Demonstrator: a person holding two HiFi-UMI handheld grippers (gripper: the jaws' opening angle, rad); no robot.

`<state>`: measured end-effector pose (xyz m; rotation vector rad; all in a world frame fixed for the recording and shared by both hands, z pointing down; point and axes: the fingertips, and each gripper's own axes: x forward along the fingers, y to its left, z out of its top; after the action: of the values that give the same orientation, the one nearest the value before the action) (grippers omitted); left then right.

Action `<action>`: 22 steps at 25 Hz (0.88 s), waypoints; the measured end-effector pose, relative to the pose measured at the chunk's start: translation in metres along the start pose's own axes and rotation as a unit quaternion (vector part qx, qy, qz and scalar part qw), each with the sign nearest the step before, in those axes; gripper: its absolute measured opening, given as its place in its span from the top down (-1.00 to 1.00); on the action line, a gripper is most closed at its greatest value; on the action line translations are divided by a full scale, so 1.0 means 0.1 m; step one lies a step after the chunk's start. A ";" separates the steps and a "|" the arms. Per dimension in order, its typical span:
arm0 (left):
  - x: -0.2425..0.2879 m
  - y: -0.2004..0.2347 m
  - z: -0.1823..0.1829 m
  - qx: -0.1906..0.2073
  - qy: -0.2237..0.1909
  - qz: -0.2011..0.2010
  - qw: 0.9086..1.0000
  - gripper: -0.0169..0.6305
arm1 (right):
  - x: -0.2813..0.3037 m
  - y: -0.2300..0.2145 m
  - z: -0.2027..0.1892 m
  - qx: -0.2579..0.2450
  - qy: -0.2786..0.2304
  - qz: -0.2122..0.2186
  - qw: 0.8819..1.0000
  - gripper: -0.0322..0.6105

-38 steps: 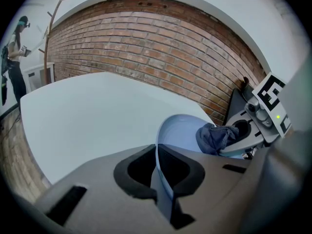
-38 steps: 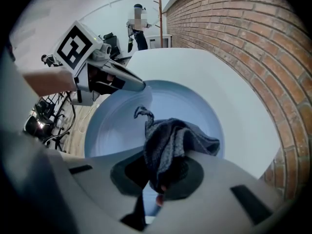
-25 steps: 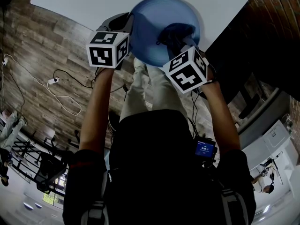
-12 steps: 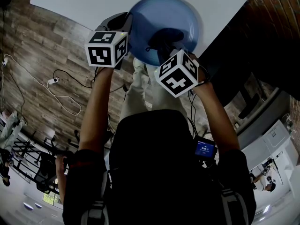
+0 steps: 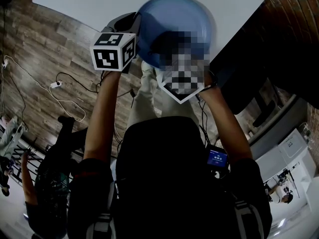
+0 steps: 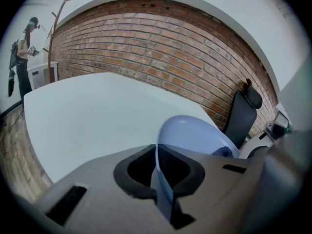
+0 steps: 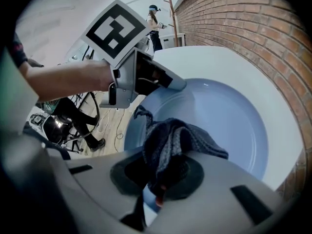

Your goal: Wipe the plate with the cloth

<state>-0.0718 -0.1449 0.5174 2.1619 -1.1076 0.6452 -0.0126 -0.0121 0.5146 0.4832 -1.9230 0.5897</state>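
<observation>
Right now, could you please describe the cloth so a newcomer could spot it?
Find the white table by the brick wall; a pale blue plate is held over its edge. The cloth is the dark, knitted bundle pinched in the right hand-held gripper over that plate, the only soft thing there.

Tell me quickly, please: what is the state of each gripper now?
The left gripper is closed on the rim of the blue plate.
The right gripper is closed on the dark cloth.
</observation>
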 end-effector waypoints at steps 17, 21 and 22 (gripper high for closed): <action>-0.04 0.04 0.00 -0.003 -0.002 -0.005 1.000 0.85 | 0.12 0.06 0.40 0.014 -0.028 0.025 0.999 0.77; -0.04 0.03 0.01 -0.003 -0.002 -0.005 1.000 0.85 | 0.14 0.00 0.47 0.021 -0.033 0.020 0.999 0.77; -0.03 0.03 0.01 -0.003 -0.002 -0.005 1.000 0.85 | 0.13 -0.01 0.48 0.022 -0.034 0.019 0.999 0.77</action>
<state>-0.0756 -0.1454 0.5151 2.1638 -1.0978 0.6324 -0.0519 -0.0429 0.5099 0.5006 -1.9919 0.6490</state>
